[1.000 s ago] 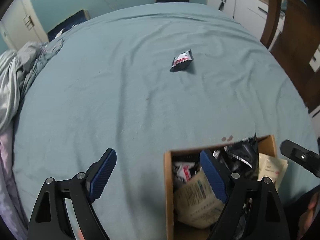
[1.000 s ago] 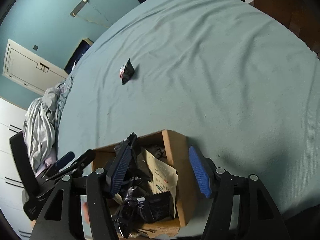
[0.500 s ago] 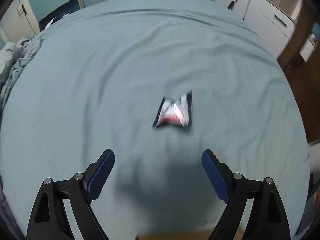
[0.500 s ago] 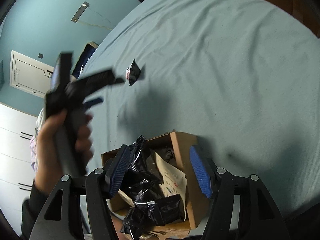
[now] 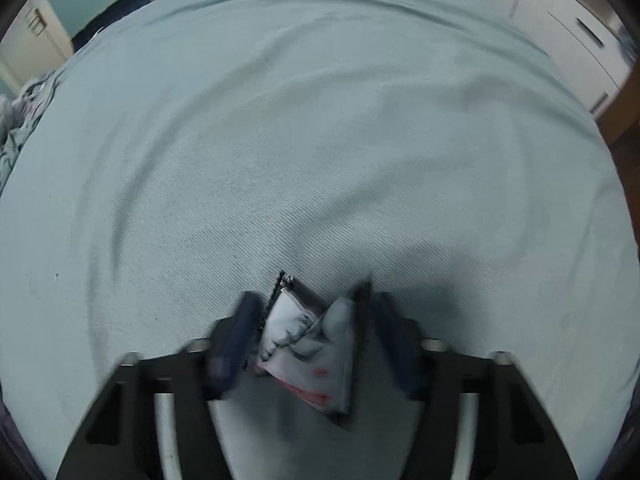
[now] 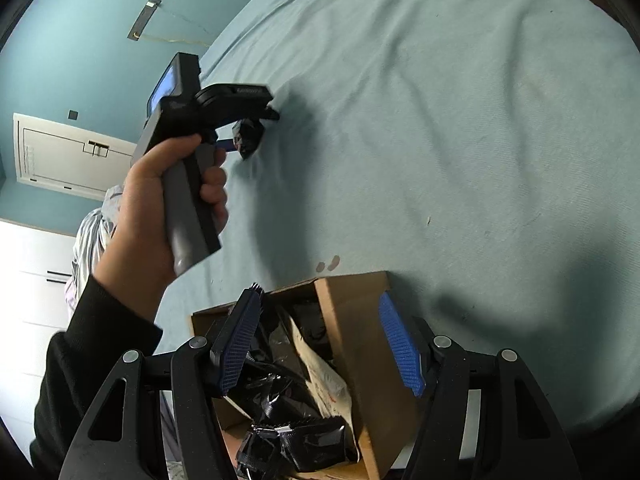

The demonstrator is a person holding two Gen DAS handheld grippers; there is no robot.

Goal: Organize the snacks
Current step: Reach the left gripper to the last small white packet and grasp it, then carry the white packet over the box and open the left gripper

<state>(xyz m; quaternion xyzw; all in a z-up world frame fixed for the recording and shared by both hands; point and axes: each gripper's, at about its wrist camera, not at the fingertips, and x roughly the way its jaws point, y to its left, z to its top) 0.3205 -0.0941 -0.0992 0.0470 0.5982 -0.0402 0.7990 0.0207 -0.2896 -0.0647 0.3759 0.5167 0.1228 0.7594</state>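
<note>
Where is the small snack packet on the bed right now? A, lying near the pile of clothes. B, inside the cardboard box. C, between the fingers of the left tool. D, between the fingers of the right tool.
C: in the left wrist view the snack packet sits on the bedsheet between the fingers of the left tool, while the right tool hangs open over the cardboard box.

A glossy, crinkled foil snack packet point(image 5: 310, 350) lies on matt woven cloth bedsheet point(image 5: 320, 140) near a brown cardboard box point(image 6: 356, 344).
</note>
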